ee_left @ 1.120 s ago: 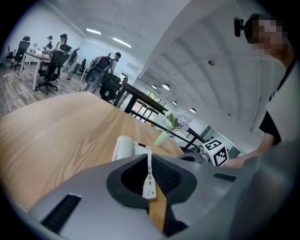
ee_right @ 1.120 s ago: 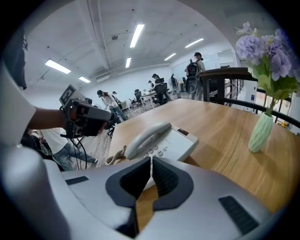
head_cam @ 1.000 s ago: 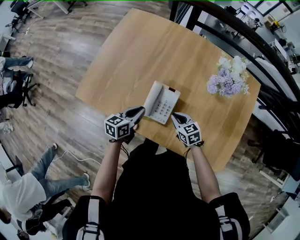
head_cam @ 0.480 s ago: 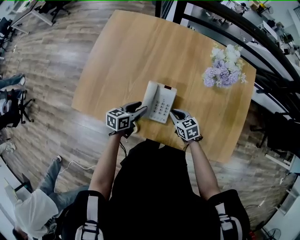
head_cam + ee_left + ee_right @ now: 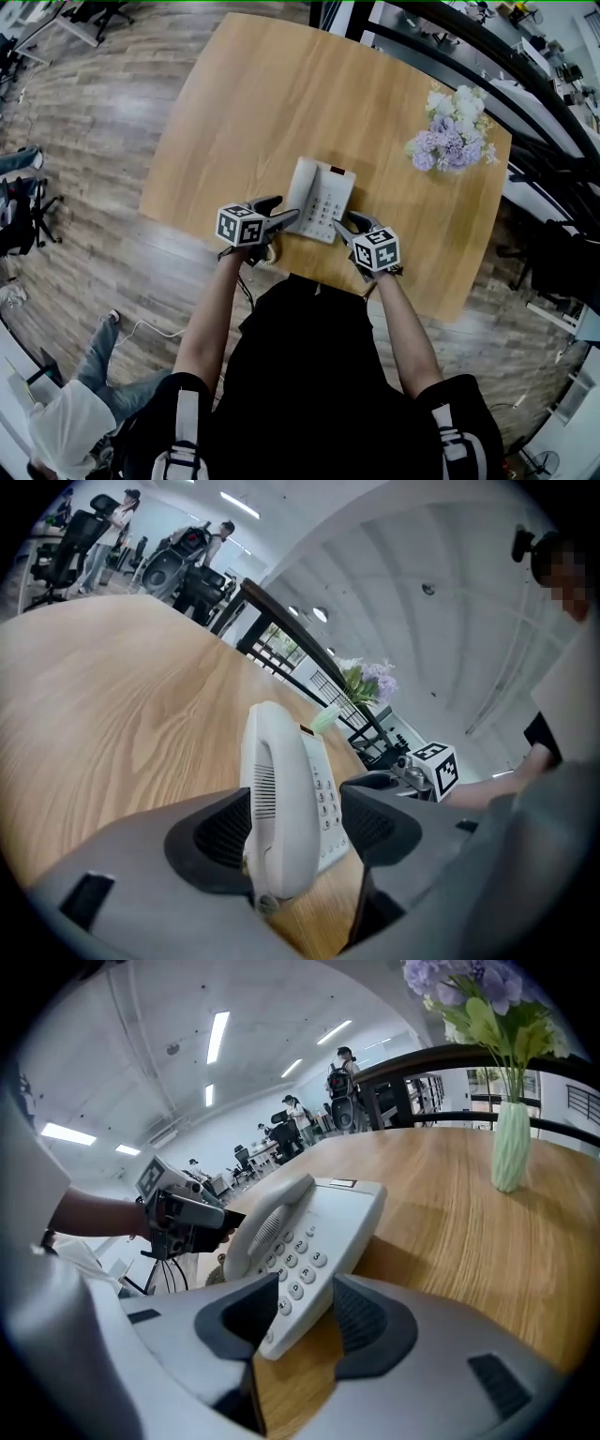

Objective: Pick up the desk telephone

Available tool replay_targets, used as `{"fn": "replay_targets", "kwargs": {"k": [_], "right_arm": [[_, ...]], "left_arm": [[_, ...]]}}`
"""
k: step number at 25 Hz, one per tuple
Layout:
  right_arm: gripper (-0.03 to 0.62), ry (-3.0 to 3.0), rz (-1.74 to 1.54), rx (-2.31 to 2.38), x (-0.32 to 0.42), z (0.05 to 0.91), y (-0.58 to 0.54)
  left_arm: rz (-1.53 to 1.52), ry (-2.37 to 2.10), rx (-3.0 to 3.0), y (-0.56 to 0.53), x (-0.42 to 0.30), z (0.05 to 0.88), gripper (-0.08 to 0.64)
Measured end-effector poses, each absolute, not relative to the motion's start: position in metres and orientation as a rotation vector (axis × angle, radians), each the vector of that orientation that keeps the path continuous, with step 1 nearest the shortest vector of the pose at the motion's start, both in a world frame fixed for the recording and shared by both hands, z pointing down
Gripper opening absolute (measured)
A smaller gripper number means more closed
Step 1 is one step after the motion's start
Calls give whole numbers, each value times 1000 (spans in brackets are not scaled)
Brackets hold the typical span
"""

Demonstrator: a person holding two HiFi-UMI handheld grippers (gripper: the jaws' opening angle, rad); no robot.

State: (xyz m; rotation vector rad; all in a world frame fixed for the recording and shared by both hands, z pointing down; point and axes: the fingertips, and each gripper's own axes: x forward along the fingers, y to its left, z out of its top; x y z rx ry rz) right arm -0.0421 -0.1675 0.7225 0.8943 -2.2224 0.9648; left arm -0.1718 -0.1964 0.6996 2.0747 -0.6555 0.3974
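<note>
A white desk telephone (image 5: pixel 320 199) lies near the front edge of the wooden table (image 5: pixel 244 103), its handset (image 5: pixel 275 789) in the cradle on its left side. My left gripper (image 5: pixel 278 211) is at the phone's near left corner. Its jaws have just been opening and stand open around the handset's near end (image 5: pixel 295 832). My right gripper (image 5: pixel 350 223) is at the near right corner. Its jaws have also just been opening and stand open, with the keypad corner (image 5: pixel 291 1297) between them.
A pale green vase of purple and white flowers (image 5: pixel 452 141) stands at the table's far right. A dark railing (image 5: pixel 525 103) runs behind the table. People and office chairs (image 5: pixel 19 202) are on the wooden floor to the left.
Both grippers have come down and closer to the phone's near end. Their jaws, shut a second ago, now stand apart around the phone's corners.
</note>
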Motion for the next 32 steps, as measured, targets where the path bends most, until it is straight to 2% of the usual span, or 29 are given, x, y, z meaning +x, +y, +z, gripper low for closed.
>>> {"fn": "replay_targets", "kwargs": {"k": [6, 10, 19, 32], "right_arm": [[215, -2194, 1091, 974, -46, 730, -177], [249, -2179, 1163, 1034, -44, 737, -180], [264, -2154, 1163, 1043, -55, 745, -184], [265, -2120, 1293, 1079, -51, 753, -189]], "left_arm": [[434, -594, 2040, -202, -171, 714, 302], [477, -558, 2051, -207, -166, 717, 353], [563, -470, 2042, -212, -146, 732, 400], [698, -399, 2014, -216, -128, 746, 402]]}}
